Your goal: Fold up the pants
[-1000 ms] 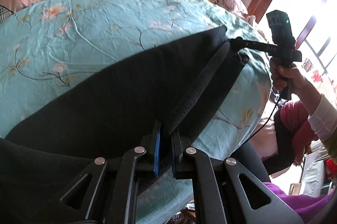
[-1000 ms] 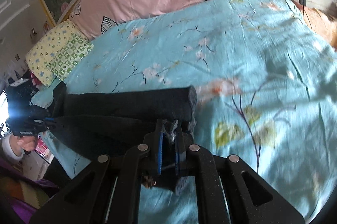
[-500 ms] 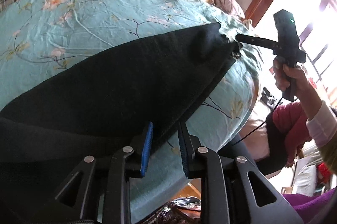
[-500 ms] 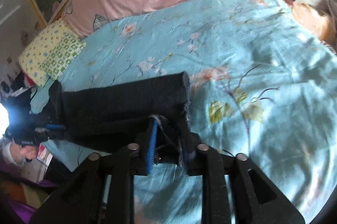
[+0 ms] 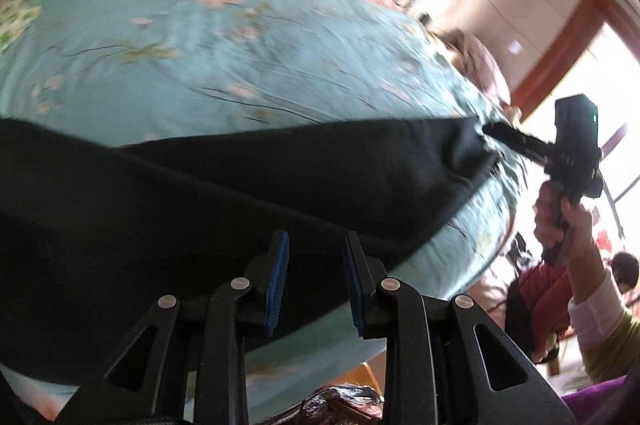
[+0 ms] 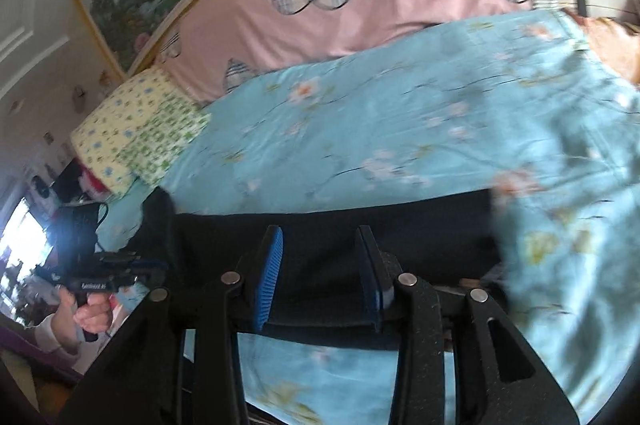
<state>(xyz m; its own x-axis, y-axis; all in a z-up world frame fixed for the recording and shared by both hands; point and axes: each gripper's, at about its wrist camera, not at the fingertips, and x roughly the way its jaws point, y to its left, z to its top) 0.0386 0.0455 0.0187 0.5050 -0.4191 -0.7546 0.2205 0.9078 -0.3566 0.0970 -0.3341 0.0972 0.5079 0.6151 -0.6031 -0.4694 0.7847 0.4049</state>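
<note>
Most of both views is taken up by the bed's light blue floral sheet (image 6: pixel 400 129), with a big pink heart-patterned cover (image 6: pixel 360 5) along the top of the frame and a yellow-green flowery pillow (image 6: pixel 136 133) at middle left in the right wrist view. Dark pants (image 6: pixel 328 237) lie flat on that sheet as a long band across the lower middle of the frame; in the left wrist view the same pants (image 5: pixel 200 205) fill the lower left and taper off toward the right. Left gripper (image 5: pixel 314 245) sits bottom centre with its jaws spread and opening, blue pads just over the fabric edge but not pressing on it. Right gripper (image 6: pixel 318 241) is the same deal, jaws apart and opening, cloth behind the gap, nothing pinched. Far right of the left wrist view you can see a hand (image 5: pixel 564 221) gripping the other tool's handle, pinkish cuff below it.
</note>
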